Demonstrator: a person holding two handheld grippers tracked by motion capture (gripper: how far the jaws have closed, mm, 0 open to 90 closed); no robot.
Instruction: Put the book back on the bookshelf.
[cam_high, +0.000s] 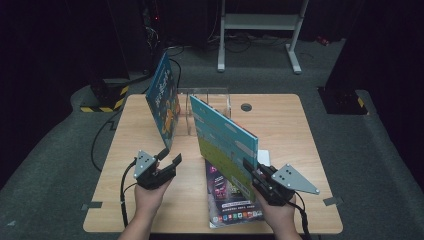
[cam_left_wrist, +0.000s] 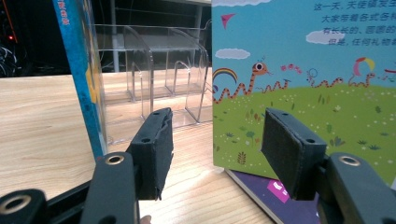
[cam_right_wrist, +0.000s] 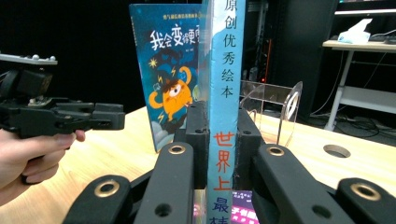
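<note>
Two picture books are standing upright on the bench (cam_high: 150, 210), and a third one, purple (cam_high: 231, 200), is lying flat near the front edge. The right hand-held gripper (cam_high: 256, 172) is pinching the spine of the green-and-blue book (cam_high: 225, 145), its jaws pressing tight on the lower end of the spine (cam_right_wrist: 223, 140), so the book is rising on its bottom edge partly over the purple one, between the two hands and just in front of the clear plastic rack (cam_high: 207, 107). The left hand-held gripper (cam_high: 170, 157) is hovering with its jaws spread and nothing between them, close to the cover of the held book (cam_left_wrist: 303, 93). The blue book with the orange monster (cam_high: 164, 97) is leaning at the rack's left side. The held book is looking thin, stiff-covered and fairly light, yet tall, so a grip low on the spine is probably leaving the top free to swing or tip. Its glossy cover is likely being slippery against the pads; a second hold on the open edge or higher on the spine would be steadying it for sliding into a slot.
</note>
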